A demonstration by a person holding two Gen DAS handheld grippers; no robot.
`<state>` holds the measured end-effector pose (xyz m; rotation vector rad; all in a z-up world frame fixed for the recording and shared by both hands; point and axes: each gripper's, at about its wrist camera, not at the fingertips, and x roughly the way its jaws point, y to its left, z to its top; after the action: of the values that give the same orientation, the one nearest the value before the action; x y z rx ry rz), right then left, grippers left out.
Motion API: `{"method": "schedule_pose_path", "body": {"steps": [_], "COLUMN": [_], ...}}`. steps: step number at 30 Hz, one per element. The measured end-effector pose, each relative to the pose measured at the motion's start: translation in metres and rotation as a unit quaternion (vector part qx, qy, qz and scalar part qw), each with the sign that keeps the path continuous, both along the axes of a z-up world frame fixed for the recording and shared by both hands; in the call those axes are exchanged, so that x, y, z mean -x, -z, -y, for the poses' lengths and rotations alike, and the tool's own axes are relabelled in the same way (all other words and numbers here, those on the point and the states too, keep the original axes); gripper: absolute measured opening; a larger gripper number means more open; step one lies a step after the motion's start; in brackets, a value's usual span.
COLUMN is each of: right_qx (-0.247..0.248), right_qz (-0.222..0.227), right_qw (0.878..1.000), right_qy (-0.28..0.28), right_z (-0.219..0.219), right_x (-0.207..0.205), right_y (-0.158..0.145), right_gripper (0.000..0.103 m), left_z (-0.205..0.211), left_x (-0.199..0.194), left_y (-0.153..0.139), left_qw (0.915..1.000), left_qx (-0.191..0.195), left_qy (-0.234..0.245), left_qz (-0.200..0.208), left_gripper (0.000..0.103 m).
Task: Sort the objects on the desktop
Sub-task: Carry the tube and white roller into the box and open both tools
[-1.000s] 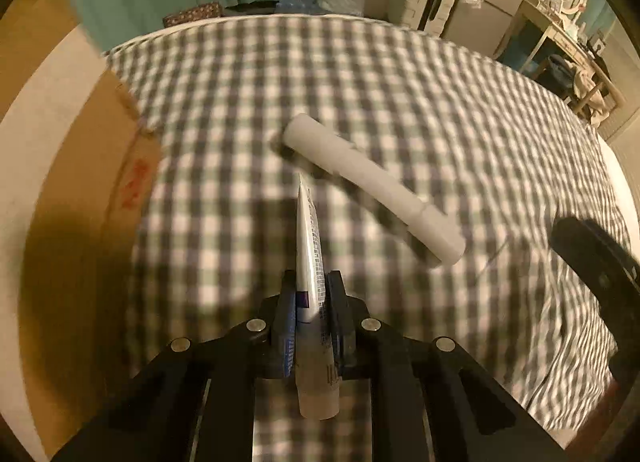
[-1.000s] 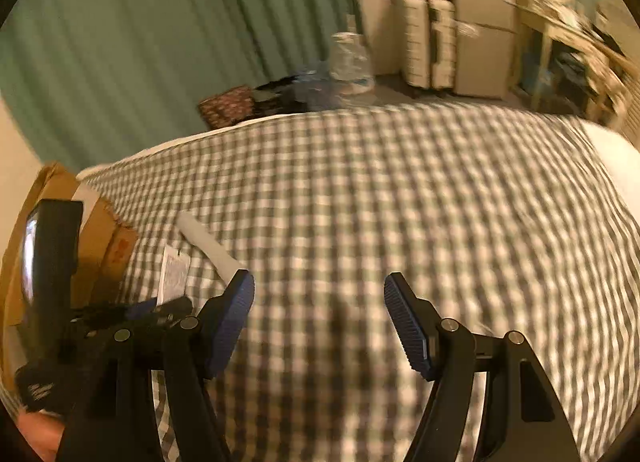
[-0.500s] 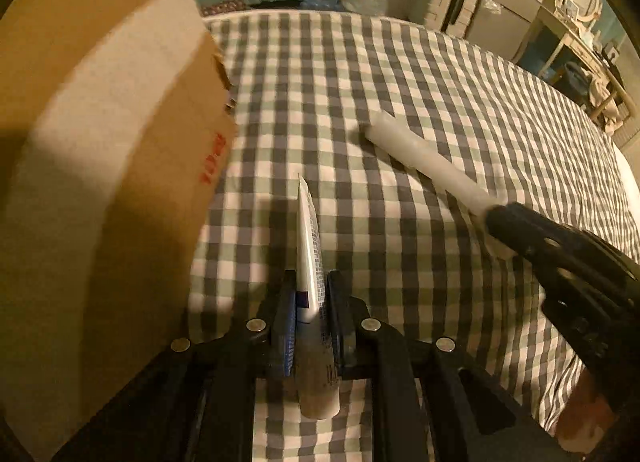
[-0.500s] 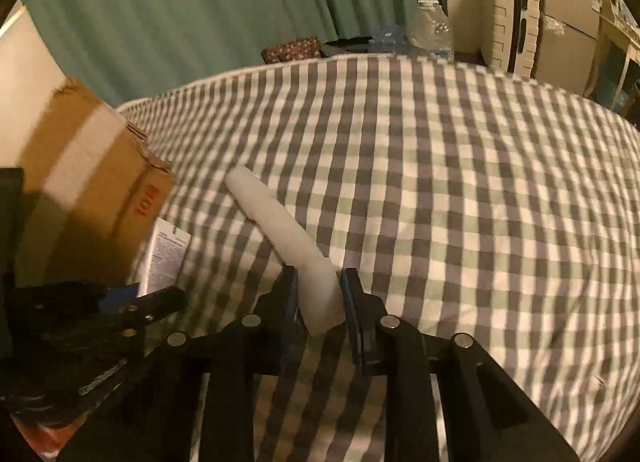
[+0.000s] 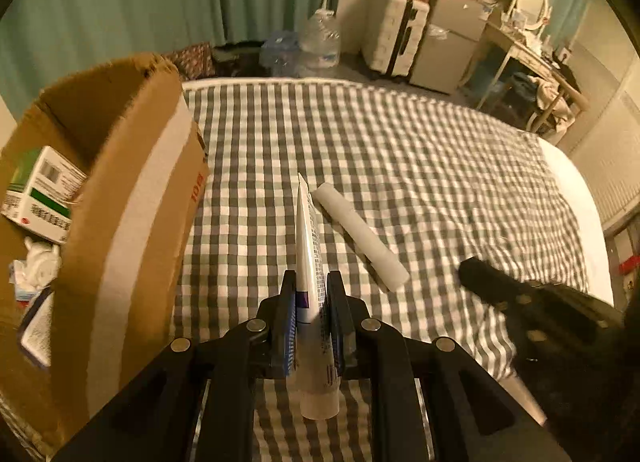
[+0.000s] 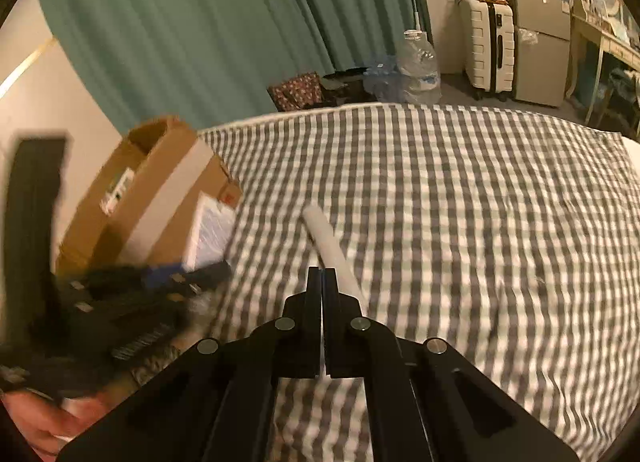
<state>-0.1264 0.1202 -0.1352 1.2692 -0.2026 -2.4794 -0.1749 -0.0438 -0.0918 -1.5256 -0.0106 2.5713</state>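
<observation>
My left gripper (image 5: 312,294) is shut on a white tube (image 5: 308,230), its flat crimped end pointing forward and its cap toward the camera. It hangs beside the open cardboard box (image 5: 132,190) on the left. A white cylinder (image 5: 360,238) lies on the checked bedspread just right of the tube. In the right wrist view my right gripper (image 6: 322,274) is shut with nothing between its pads. The white cylinder (image 6: 326,238) lies on the bed beyond it and passes beside the right finger. The left gripper (image 6: 192,278) shows blurred at the left with the tube (image 6: 210,230).
The cardboard box (image 6: 160,182) holds a green and white carton (image 5: 40,190) and crumpled white items. The checked bedspread (image 5: 420,166) stretches right to the mattress edge. Water bottles (image 5: 316,42), a suitcase (image 5: 392,38) and a desk stand on the floor beyond. A hand (image 6: 44,422) shows at lower left.
The right jaws went from wide open to closing around the cylinder's end, then fully shut; the cylinder now lies on the bed. Both grippers rose, and the box's inside came into view.
</observation>
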Motion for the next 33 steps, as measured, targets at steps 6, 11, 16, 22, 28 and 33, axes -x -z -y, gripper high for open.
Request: {"method": "schedule_pose_path", "body": {"steps": [6,11,16,22,28,33], "right_qx": [-0.028,-0.056,-0.128,-0.113,-0.061,-0.021], "right_qz": [-0.022,-0.005,0.028,0.038,-0.027,-0.078], "right_qw": [0.999,0.998,0.991,0.993,0.998,0.997], "right_qy": [-0.008,-0.028,-0.034,-0.007,0.015,0.015], "right_z": [0.023,0.035,0.040,0.024,0.012,0.022], "right_x": [0.003,0.034,0.049,0.054,0.022,-0.007], "right_y": [0.017,0.048,0.085,0.077,0.017,-0.046], "right_gripper": [0.028,0.042,0.042,0.016,0.016,0.016], "left_z": [0.009,0.015,0.015,0.016,0.011,0.028], "left_x": [-0.008,0.001,0.017,0.023,0.019,0.001], "left_y": [0.001,0.028,0.051,0.043,0.000,-0.070], "left_qw": [0.9999,0.9993,0.9986,0.9992,0.9999,0.9971], "left_qx": [0.013,0.017,0.019,0.014,-0.007,-0.026], "left_qy": [-0.007,-0.023,-0.023,-0.015,-0.006,-0.008], "left_qz": [0.001,0.025,0.043,0.033,-0.005,-0.072], "left_gripper": [0.014,0.014,0.014,0.014,0.014,0.014]}}
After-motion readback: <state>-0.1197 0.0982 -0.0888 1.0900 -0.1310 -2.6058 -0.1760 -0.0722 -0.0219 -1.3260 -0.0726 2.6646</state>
